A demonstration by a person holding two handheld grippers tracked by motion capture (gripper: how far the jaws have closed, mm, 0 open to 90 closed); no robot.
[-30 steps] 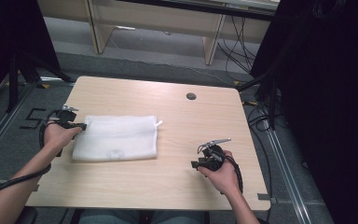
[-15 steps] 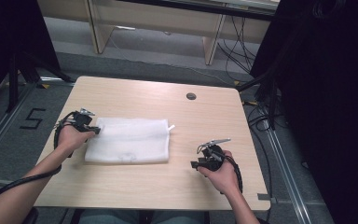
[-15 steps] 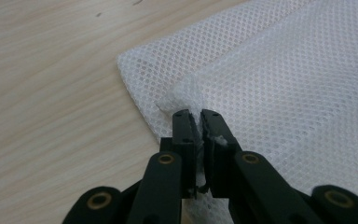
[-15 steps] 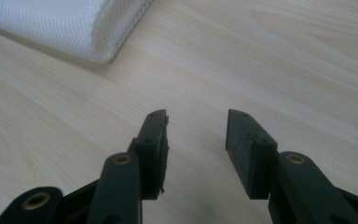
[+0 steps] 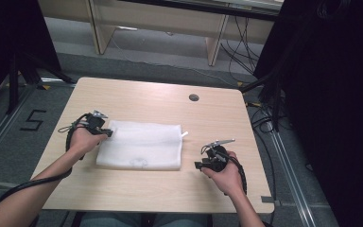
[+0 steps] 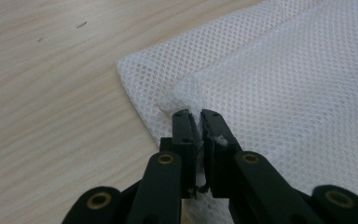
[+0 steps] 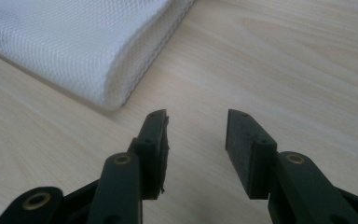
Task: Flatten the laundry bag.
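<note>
A folded white mesh fabric bag lies flat on the light wooden table, left of its centre. The left gripper, held in the left hand with the forearm angling in from the table's near left corner, sits at the bag's left edge with its jaws pressed together on a fold of mesh. The right gripper, held in the right hand just right of the bag's near right corner, points toward the bag with jaws spread apart over bare table, touching nothing.
</note>
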